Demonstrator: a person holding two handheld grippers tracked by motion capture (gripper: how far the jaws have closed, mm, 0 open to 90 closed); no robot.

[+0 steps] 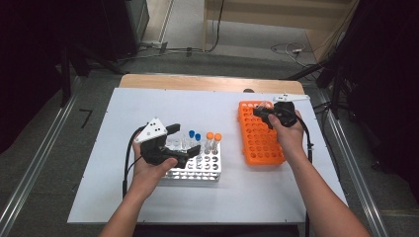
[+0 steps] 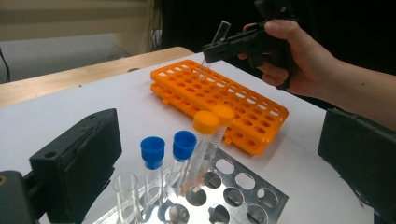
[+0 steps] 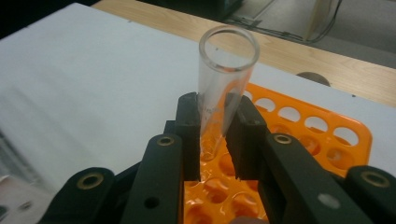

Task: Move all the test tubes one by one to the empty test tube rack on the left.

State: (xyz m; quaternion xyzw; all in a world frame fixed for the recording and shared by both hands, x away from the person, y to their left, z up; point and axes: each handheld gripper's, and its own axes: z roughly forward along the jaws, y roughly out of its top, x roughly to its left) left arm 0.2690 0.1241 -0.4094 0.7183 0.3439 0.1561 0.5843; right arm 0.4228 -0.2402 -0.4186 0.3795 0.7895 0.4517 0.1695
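clear tube: uncapped, empty as far as I can see, pinched between the right gripper's pads, tilted, open mouth up. Its lower end sits over the holes at the far end of the orange rack; can't tell if the tip is in a hole or just above.
right gripper: jaws clenched on the clear tube at about mid-length, one pad on each side. In the high view it sits over the far end of the orange rack, held by the right hand.
orange rack: flat on the white board, to the right; visible holes are empty.
metal rack: left of the orange rack, apart from it. Holds two blue-capped tubes, two orange-capped tubes and a bare glass tube, all upright.
left gripper: jaws spread wide, nothing between the pads; poised over the near-left part of the metal rack, close to the tubes there, held by the left hand.
white board: lies on a wooden table, whose far edge shows beyond it.
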